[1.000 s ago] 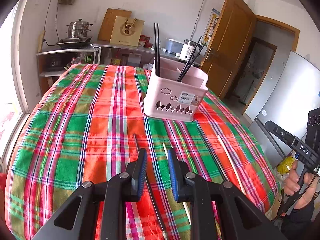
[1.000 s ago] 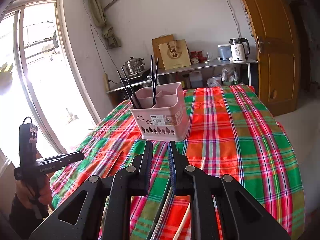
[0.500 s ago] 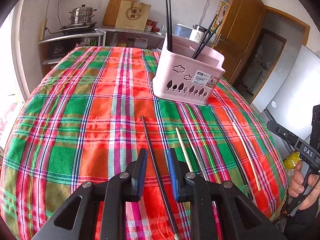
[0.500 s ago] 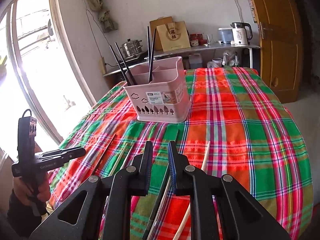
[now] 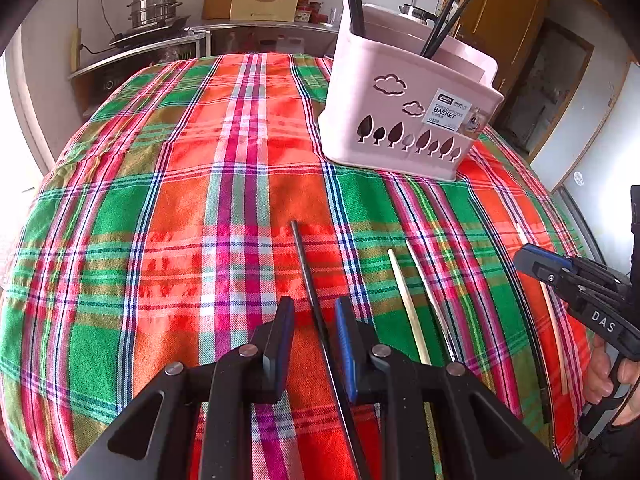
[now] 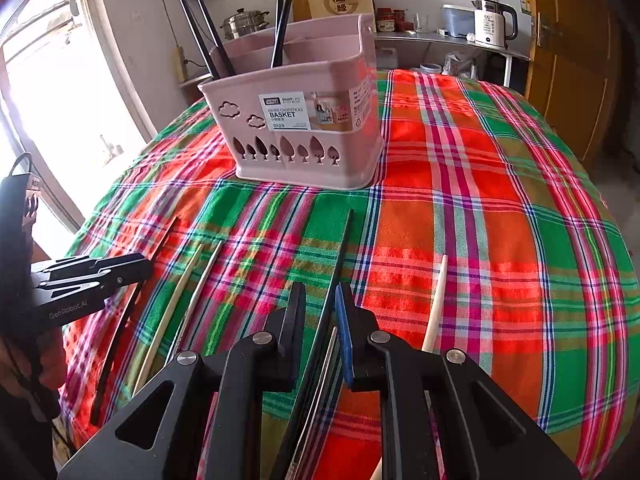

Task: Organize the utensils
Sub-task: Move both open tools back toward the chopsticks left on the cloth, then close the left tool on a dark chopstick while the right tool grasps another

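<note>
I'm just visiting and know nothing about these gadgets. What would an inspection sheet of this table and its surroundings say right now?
Surface: plaid tablecloth covers the table.
Job's things: pink basket holds four black chopsticks upright; loose on the cloth lie a black chopstick, two pale chopsticks, another black chopstick and a pale chopstick.
Clutter: nothing seen on the cloth.
Grippers: left gripper and right gripper each hang over a black chopstick, jaws slightly apart, gripping nothing.
Cables: a cord loops from the left handle.
Surroundings: steamer pot, kettle, wooden door, window.
</note>
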The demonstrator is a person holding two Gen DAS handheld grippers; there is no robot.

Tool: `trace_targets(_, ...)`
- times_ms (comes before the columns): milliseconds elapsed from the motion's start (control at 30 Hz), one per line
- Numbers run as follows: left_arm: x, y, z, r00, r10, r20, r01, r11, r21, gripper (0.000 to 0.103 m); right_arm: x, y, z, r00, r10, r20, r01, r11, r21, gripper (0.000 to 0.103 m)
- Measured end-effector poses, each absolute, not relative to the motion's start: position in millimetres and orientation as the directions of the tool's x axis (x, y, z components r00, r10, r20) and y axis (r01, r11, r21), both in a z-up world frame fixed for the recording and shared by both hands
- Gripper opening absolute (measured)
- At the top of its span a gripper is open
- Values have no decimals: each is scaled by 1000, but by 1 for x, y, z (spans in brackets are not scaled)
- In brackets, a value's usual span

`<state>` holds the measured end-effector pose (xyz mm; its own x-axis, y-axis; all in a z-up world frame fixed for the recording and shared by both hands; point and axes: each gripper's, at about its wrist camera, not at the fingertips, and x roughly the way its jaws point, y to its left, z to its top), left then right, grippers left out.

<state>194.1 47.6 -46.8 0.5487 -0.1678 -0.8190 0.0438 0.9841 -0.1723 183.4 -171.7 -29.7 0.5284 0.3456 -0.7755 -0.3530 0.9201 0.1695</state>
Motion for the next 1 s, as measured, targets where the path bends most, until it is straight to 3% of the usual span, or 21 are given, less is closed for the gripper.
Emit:
trace_targets(467, 200, 37, -49, 565, -106, -818, 33, 994, -105, 20, 208, -155, -43, 510, 240, -826, -337, 939, 65, 15)
trace_targets(533, 199, 37, -50, 568, -96, -817, 24, 995, -100, 19, 207, -152, -44, 511, 231, -828, -339, 939, 53, 8)
trace_targets(633, 200, 39, -49, 566, -83, -820, 7, 995, -96, 7, 208, -152, -44, 508, 243, -827, -338, 939, 68, 7)
trace_targets(1000, 203, 48, -27, 580, -159, -799, 23, 984, -179, 6, 201, -151, -17, 532, 342, -775, -361, 919, 158, 6)
